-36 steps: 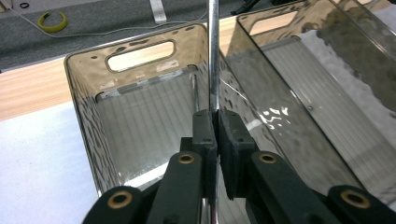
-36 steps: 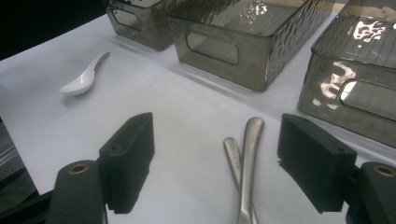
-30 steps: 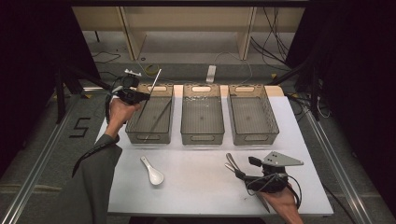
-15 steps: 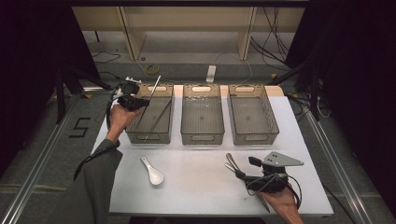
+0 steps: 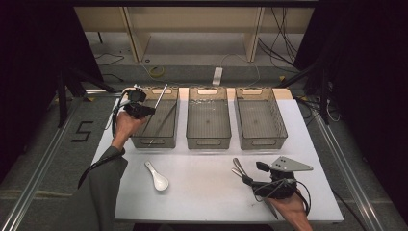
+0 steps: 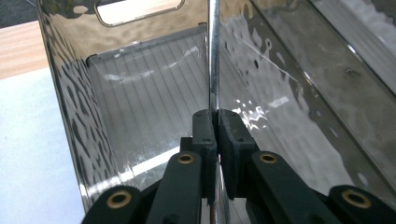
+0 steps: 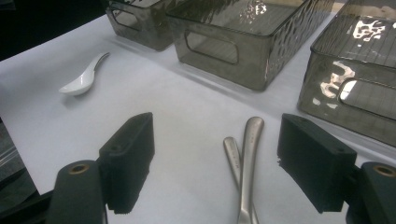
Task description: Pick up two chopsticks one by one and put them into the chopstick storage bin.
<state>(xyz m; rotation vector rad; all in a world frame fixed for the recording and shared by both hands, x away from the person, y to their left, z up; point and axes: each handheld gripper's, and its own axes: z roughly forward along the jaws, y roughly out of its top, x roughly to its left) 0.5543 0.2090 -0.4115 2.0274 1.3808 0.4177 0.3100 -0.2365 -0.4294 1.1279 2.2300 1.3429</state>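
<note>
Item 1: left hand-held gripper [image 5: 144, 110], jaws clamping together on a thin metal rod [image 6: 214, 56], probably a chopstick. It is hovering at the left rim of the left bin [image 5: 144, 140]. The rod's long axis is running straight out from the jaws, slanting up over the bin's far end in the high view, while its lower end is lying out of sight behind the jaws. Judgement: the rod is being lowered into this bin, so the coming move turns on tipping that axis flat along the bin's length, beside the 2nd rod [image 5: 163, 122] lying inside.

Item 2: right hand-held gripper [image 7: 215, 163], jaws standing wide apart, gripping nothing. It is resting on the tabletop [image 5: 202, 192] well to the right of the left bin, pointing at 2 metal utensil handles [image 7: 245, 158] lying crossed between its jaws. This hand is clearly the nearer to them.

Item 3: white ceramic soup spoon [image 5: 157, 177], lying on the tabletop just in front of the left bin, nearer the left hand.

Items 4 and 5: middle bin [image 5: 208, 140] and right bin [image 5: 262, 140], standing in a row to the right of the left bin.
</note>
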